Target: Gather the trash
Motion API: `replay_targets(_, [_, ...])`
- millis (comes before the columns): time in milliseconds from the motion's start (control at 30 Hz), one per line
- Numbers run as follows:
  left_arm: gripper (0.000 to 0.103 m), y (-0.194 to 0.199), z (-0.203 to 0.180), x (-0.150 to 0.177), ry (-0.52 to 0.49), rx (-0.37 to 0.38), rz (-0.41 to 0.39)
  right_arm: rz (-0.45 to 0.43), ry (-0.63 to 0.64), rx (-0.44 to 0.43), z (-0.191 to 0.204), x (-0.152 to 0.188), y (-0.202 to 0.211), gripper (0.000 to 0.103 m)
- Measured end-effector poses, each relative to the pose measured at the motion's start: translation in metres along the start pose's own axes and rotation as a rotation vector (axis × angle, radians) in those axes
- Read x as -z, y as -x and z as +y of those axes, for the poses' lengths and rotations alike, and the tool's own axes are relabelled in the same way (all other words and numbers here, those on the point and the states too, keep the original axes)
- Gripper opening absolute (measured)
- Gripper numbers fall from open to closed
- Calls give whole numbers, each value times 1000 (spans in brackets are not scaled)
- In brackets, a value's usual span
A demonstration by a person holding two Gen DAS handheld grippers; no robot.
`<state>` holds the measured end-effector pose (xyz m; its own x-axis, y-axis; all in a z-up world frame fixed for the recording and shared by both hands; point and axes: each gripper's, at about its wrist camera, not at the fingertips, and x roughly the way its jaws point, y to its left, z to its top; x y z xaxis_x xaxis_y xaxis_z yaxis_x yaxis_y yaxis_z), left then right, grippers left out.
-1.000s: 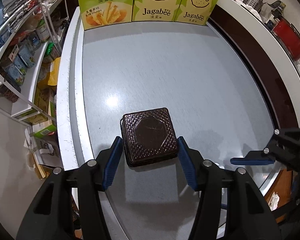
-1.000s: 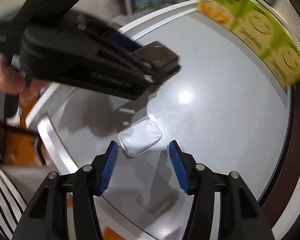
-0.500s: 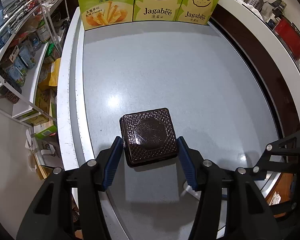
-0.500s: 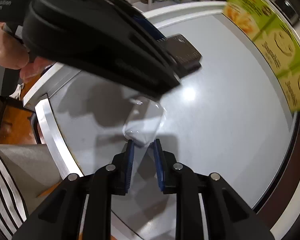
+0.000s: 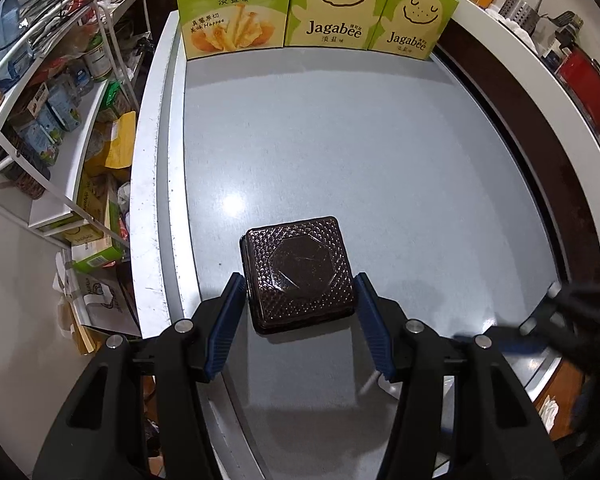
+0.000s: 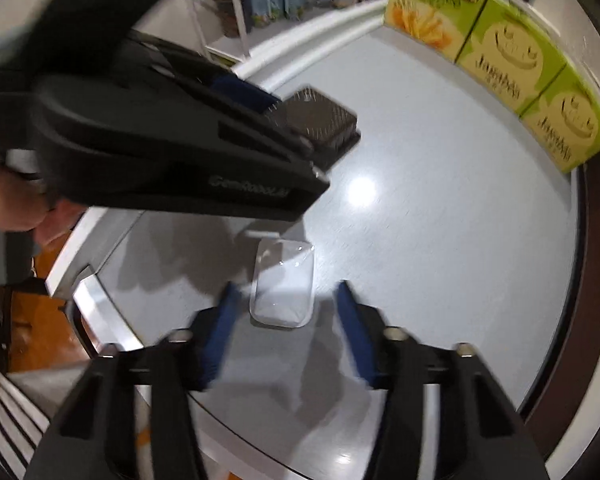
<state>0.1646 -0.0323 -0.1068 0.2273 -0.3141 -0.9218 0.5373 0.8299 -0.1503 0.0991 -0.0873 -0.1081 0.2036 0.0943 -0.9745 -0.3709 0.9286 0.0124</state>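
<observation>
**Right tongs let go of clear tray; dark box not yet gripped**

Item 1. Clear, shallow, rounded-rectangular plastic tray (image 6: 283, 282): lies flat on the grey bench (image 5: 380, 168), between the blue pads of the right tongs (image 6: 286, 330) and touching neither. Half a second ago these tongs were pressed together on its near edge; now they stand spread, and the view is blurred with motion. Judgement: the pinch was released, so this piece of trash remains uncollected and needs a fresh grip.

Item 2. Dark brown, square, embossed plastic box (image 5: 298, 274) with octagonal lid panel: rests on the bench between the left tongs (image 5: 298, 322), whose pads flank its near corners, spread; contact cannot be confirmed. Position matches the earlier views. Judgement: ready to be closed upon.

Item 3. Three green Jagabee snack cartons (image 5: 328, 8): upright in a row at the far bench edge, well ahead of both tongs. Untouched.
</observation>
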Motion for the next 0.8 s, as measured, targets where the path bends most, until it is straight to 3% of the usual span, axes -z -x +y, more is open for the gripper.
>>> replay_targets(67, [56,0,-1,0,-2,-1,-4,-11,-14,10,0,4,-4,32])
replay_targets(333, [50,4,-15,3,-60,-8,-23,-53,-90,-20,-14,19,21,31])
replay_targets(600, [50,19,-16,9,-49,12,-47,-89,-322,-110,-48,58,38,31])
replay_targets(800, [50,40,-20,20,-38,2,-83,-144,-400,-120,-58,80,62,31])
